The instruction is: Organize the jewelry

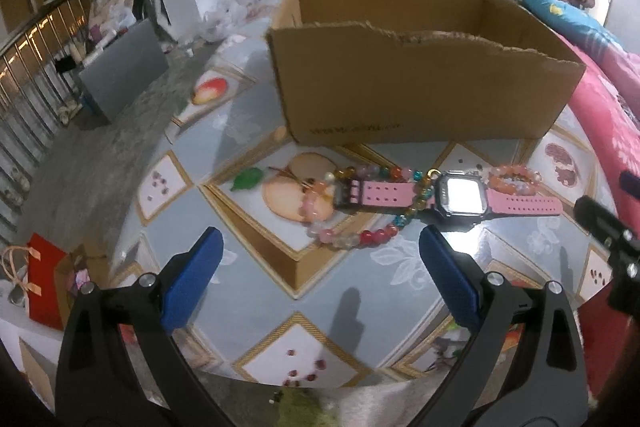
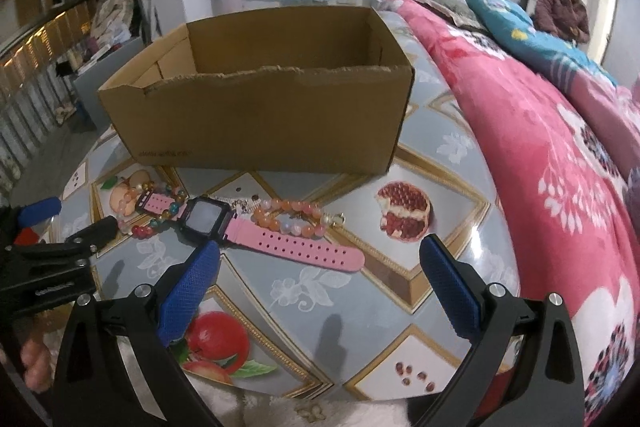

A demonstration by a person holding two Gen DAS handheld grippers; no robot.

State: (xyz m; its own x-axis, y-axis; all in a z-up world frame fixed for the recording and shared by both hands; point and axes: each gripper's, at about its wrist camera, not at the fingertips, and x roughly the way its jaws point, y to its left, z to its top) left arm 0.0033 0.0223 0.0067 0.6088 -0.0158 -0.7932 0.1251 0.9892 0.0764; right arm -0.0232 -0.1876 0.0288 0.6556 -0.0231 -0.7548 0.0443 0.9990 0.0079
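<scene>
A pink-strapped watch [image 1: 456,195] with a black square face lies on the patterned tablecloth [image 1: 248,139]; it also shows in the right wrist view [image 2: 256,233]. A multicoloured bead bracelet [image 1: 360,237] lies around its left strap, also seen from the right wrist [image 2: 160,215]. An orange-pink bead bracelet [image 1: 514,179] lies by its right strap, also in the right wrist view [image 2: 290,217]. An open cardboard box [image 1: 412,67] stands behind them [image 2: 260,99]. My left gripper [image 1: 320,247] is open and empty just short of the jewelry. My right gripper [image 2: 320,255] is open and empty near the watch strap.
A pink floral blanket [image 2: 540,147] covers the bed along the table's right edge. A person [image 2: 562,7] sits at the far right. A red gift bag [image 1: 44,283] lies low on the left. A grey box [image 1: 124,67] stands on the floor.
</scene>
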